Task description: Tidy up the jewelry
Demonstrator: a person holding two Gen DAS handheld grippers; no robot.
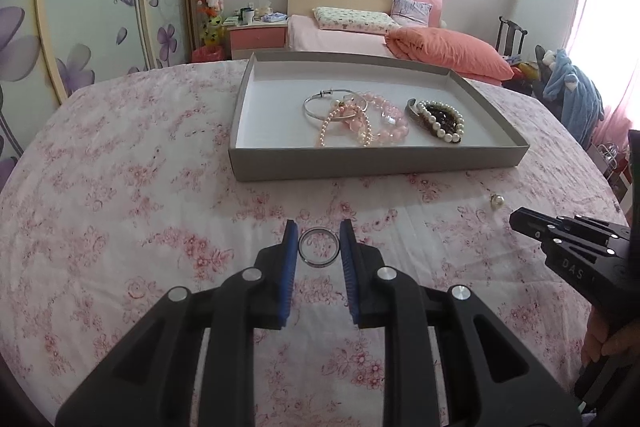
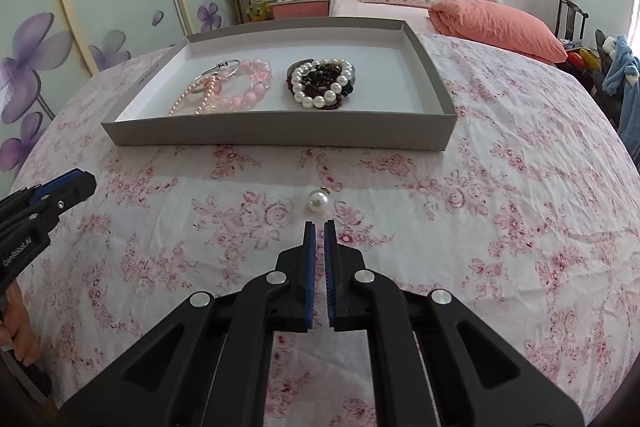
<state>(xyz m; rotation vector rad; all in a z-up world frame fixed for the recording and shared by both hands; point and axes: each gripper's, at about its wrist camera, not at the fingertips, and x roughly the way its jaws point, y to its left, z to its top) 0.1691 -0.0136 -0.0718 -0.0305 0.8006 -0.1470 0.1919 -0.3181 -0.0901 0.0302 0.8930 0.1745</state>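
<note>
— What sits between my left gripper (image 1: 319,241) pads?
— A ring (image 1: 319,249), on the tablecloth (image 1: 120,187). The tray (image 1: 360,165) lies beyond, bracelets (image 1: 360,119) inside; a pearl earring (image 2: 318,201) lies just ahead of my right gripper (image 2: 319,227).

silver ring (image 1: 319,248) upright above cloth | pearl earring (image 2: 318,201) on cloth | bracelets (image 1: 362,119) heaped in tray (image 1: 376,165)
</note>
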